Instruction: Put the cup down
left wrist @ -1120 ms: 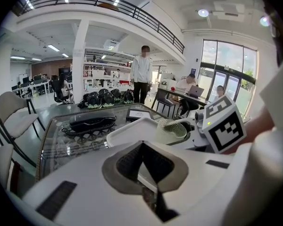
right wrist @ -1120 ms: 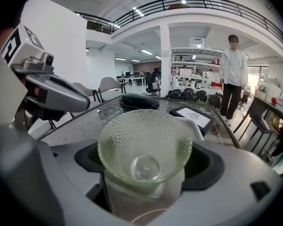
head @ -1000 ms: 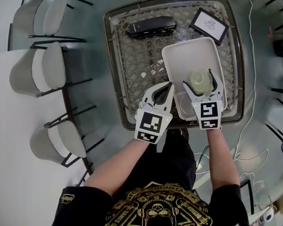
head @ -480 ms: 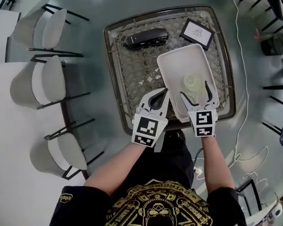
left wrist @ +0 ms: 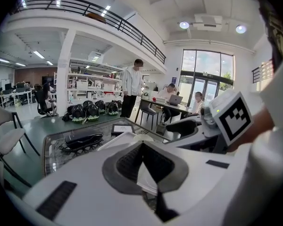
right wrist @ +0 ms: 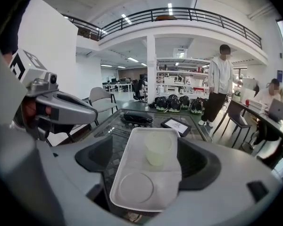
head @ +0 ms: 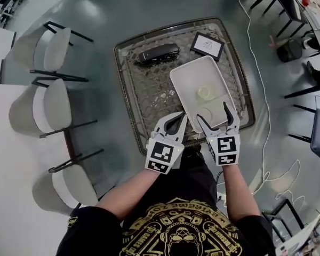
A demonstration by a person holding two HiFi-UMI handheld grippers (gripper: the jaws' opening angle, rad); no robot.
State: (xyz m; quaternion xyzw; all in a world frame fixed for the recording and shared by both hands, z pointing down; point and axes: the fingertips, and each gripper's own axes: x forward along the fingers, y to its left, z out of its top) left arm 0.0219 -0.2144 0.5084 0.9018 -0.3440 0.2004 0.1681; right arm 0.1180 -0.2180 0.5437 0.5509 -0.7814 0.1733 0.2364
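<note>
A pale translucent cup [head: 205, 93] stands upright on a white tray [head: 186, 79], just beyond the tray's round recess [head: 207, 114]. My right gripper [head: 216, 115] is open at the tray's near edge, its jaws spread wide and short of the cup with nothing between them. In the right gripper view the cup [right wrist: 158, 148] sits mid-tray [right wrist: 132, 159], ahead of that gripper [right wrist: 148, 155]. To the left of the tray, my left gripper [head: 175, 122] is shut and empty. In its own view the left gripper [left wrist: 141, 145] has its tips together.
The tray lies on a glass-topped wicker table [head: 133, 89]. A black case [head: 157, 53] and a framed card [head: 207, 45] lie at the table's far side. Chairs [head: 42, 108] stand to the left and cables [head: 266, 143] lie on the floor to the right. People stand and sit in the background.
The right gripper's open jaws were around the cup; they have drawn back toward me, leaving the cup on the tray. The left gripper drew back too, and the head view now sits farther off.
</note>
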